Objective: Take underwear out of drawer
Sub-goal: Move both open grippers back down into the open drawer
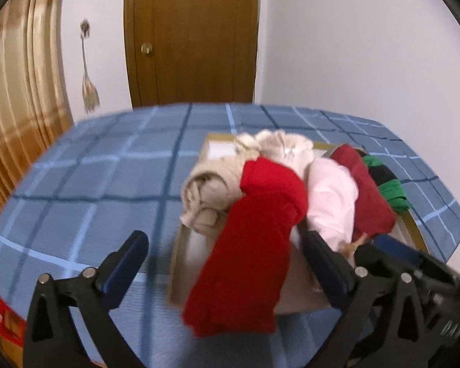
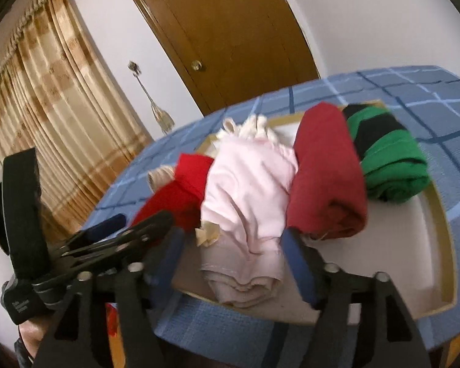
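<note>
Underwear – a bright red cloth piece (image 1: pixel 248 245) – hangs over the front edge of the shallow cardboard drawer (image 2: pixel 441 245) on the blue checked bedcover (image 1: pixel 76 184), both grippers' jaws spread and pinching nothing, so next – I think – the left gripper (image 1: pixel 224 245) must close on it and lift.

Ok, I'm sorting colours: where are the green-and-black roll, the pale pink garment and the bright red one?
green-and-black roll (image 2: pixel 392 168), right wrist view, green outer layer
pale pink garment (image 2: pixel 245 190), right wrist view, middle fold
bright red garment (image 1: pixel 248 254), left wrist view, hanging part
</note>
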Demonstrator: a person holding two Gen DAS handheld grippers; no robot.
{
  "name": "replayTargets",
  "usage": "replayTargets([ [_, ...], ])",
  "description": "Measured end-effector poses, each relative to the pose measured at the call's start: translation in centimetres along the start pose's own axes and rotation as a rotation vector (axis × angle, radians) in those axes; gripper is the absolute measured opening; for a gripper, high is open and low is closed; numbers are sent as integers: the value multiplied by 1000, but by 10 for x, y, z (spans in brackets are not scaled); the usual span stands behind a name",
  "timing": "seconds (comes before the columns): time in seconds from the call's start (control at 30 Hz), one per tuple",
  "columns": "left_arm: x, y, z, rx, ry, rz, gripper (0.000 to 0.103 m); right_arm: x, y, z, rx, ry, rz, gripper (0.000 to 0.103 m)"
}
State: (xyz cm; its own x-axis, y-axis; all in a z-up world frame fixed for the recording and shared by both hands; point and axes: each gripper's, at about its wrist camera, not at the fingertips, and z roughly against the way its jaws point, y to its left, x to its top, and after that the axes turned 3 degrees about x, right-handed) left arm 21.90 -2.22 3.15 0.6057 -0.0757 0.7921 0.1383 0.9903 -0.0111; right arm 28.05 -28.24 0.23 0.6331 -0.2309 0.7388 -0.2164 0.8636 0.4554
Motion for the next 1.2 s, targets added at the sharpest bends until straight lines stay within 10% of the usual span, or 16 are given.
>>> replayTargets([
  [0.43, -58, 17, 56, 26, 17, -3, 102, -28, 8, 76, 46, -58, -8, 71],
  [0.77, -159, 18, 51, 31, 156, 59, 102, -119, -23, 116, -265, -110, 52, 71],
  [1.2, -179, 3, 29, 85, 165, 34, 102, -137, -51, 105, -352, -138, 73, 71],
])
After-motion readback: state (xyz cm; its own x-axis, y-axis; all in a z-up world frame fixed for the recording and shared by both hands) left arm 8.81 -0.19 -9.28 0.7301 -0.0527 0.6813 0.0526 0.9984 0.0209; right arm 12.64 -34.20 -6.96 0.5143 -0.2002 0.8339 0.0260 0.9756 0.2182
